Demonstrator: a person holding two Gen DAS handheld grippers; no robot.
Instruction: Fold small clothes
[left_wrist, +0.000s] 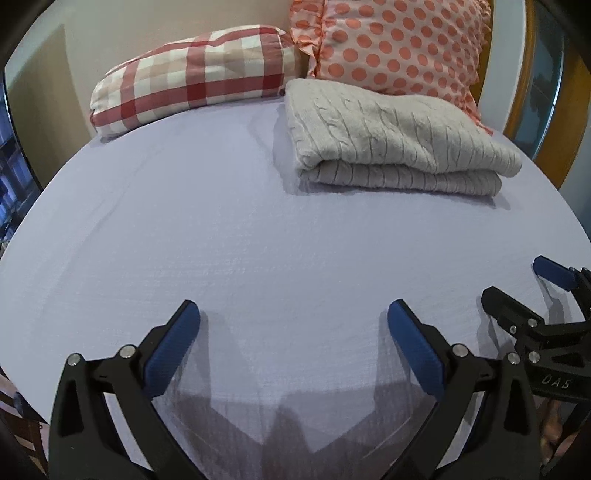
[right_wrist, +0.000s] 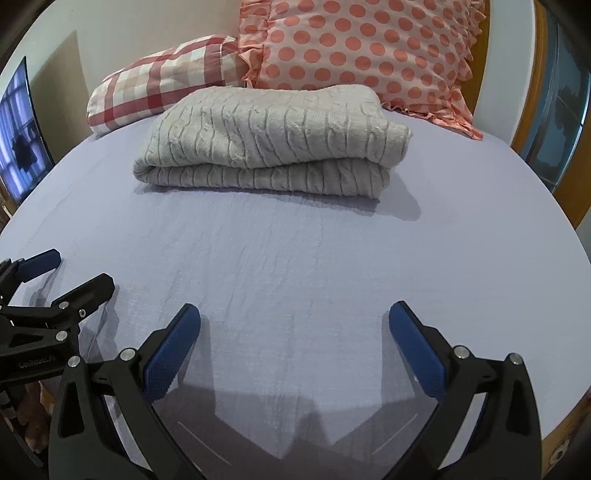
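The lavender bed sheet (right_wrist: 295, 258) carries a folded cream cable-knit sweater (right_wrist: 269, 144) by the pillows, well ahead of both tools. Left gripper (left_wrist: 293, 325) and right gripper (right_wrist: 294, 325) hover spread, empty; approach low, pinching opposite corners

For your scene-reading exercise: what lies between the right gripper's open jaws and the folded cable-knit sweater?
Only bare lavender bedsheet, lightly wrinkled, lies between the right gripper and the folded sweater; the right wrist view shows it.
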